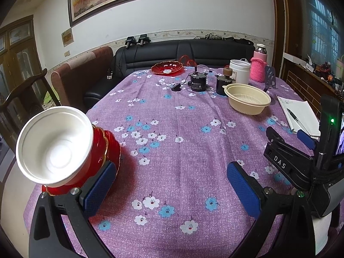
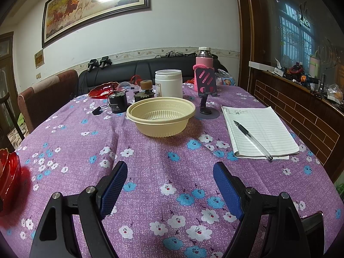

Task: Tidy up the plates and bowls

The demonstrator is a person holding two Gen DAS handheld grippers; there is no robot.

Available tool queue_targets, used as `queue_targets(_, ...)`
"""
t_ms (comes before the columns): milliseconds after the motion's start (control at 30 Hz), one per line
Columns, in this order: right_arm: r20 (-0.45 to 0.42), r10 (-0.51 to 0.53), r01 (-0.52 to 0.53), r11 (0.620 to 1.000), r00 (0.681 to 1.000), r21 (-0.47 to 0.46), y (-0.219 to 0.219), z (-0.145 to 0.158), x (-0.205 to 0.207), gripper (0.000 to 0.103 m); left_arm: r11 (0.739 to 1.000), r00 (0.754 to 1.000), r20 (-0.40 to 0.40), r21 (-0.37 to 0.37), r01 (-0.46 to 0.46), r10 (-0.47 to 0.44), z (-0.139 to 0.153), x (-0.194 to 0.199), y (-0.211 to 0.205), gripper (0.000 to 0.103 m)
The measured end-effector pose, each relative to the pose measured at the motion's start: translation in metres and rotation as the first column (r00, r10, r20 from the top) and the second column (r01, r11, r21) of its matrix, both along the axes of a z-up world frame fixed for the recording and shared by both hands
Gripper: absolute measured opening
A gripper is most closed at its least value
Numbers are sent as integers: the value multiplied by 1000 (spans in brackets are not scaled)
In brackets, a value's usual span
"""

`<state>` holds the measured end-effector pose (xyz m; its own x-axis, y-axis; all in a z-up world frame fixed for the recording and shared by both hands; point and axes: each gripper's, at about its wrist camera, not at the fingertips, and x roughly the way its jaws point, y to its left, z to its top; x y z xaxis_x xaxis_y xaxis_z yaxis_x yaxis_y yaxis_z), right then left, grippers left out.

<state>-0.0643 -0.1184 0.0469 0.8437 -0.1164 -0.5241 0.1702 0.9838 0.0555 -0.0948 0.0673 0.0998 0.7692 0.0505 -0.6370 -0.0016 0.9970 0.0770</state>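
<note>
A white bowl (image 1: 53, 146) sits tilted in a red scalloped dish (image 1: 110, 148) at the table's near left; that red dish (image 2: 8, 172) also shows at the left edge of the right wrist view. My left gripper (image 1: 172, 185) is open over bare cloth, and the dish lies just outside its left finger (image 1: 101, 185). A beige ribbed bowl (image 2: 161, 116) stands mid-table, ahead of my right gripper (image 2: 171, 185), which is open and holds nothing. A second red plate (image 1: 167, 67) rests at the far edge.
A notebook with a pen (image 2: 258, 129) lies to the right. Behind the beige bowl stand a white jar (image 2: 168, 82), a phone stand (image 2: 206, 86), a pink bottle (image 2: 204, 60) and small black devices (image 2: 117, 103). A purple floral cloth (image 2: 172, 150) covers the table.
</note>
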Motion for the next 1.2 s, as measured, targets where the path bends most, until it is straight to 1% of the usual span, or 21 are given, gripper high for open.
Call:
queue_targets(600,-5,0,0,1000,1000,6,0,-3,0,85,1000,1000,-21,4,-1,1,-6,1,1,103)
queue_targets(800,-17,-5,6,1000,1000,27,-1,-8,-3,85,1000,999,-35,4,-2,2,-9,3,2,103)
queue_targets(1200,-42,-11,14,998,999,58,-8,-7,3,85,1000,998,-62,8,1,-1,-15,6,4,103)
